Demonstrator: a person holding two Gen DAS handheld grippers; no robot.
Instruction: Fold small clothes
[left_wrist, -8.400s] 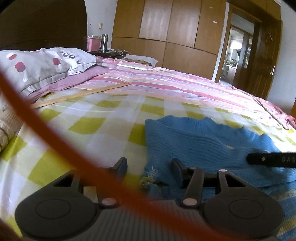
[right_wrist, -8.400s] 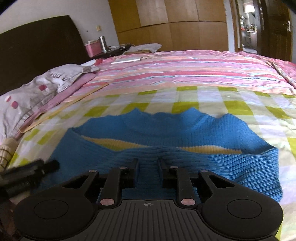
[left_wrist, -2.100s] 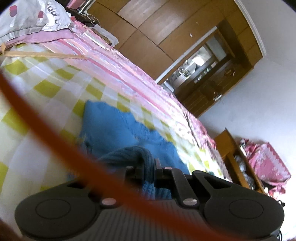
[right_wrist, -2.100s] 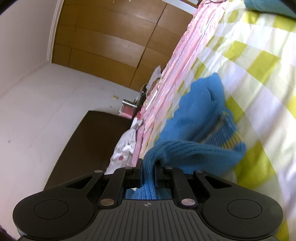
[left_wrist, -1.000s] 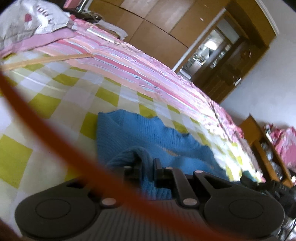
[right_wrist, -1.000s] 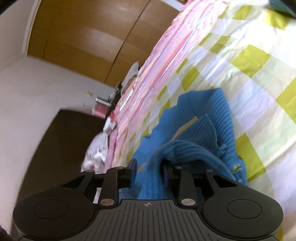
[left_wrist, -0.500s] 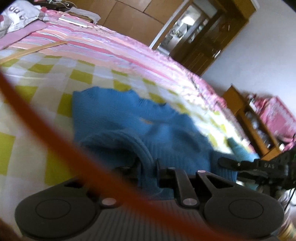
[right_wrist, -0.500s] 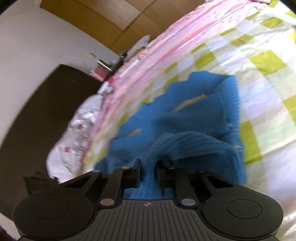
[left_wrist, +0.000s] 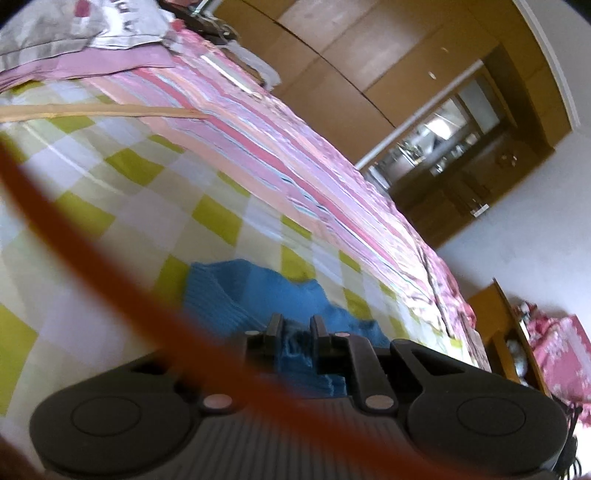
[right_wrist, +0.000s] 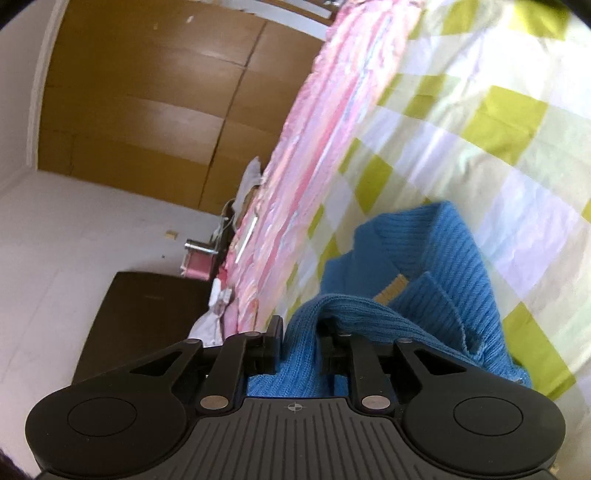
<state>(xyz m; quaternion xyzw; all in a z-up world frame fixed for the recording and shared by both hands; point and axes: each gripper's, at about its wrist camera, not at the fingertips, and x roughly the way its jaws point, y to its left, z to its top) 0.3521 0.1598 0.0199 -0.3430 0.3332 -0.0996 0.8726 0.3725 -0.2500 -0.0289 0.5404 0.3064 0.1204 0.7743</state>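
Observation:
A small blue knit sweater (left_wrist: 240, 291) with a yellow stripe (right_wrist: 389, 291) lies on the green-and-white checked bed sheet (left_wrist: 122, 221). My left gripper (left_wrist: 295, 325) is shut on a bunched edge of the sweater, its fingers close together with blue knit between them. My right gripper (right_wrist: 299, 328) is shut on another fold of the sweater (right_wrist: 436, 273), which drapes over the fingers and down toward the sheet (right_wrist: 480, 140). Both views are strongly tilted.
A pink striped quilt (left_wrist: 295, 158) covers the far side of the bed. A pillow (left_wrist: 74, 26) lies at the headboard end. Wooden wardrobes (left_wrist: 351, 62) and an open doorway (left_wrist: 436, 136) stand behind. An orange cable (left_wrist: 92, 280) crosses the left wrist view.
Both grippers have swung and tilted while holding the sweater. Less of the sweater shows in the left wrist view than half a second ago. The right view has rolled toward the wardrobe.

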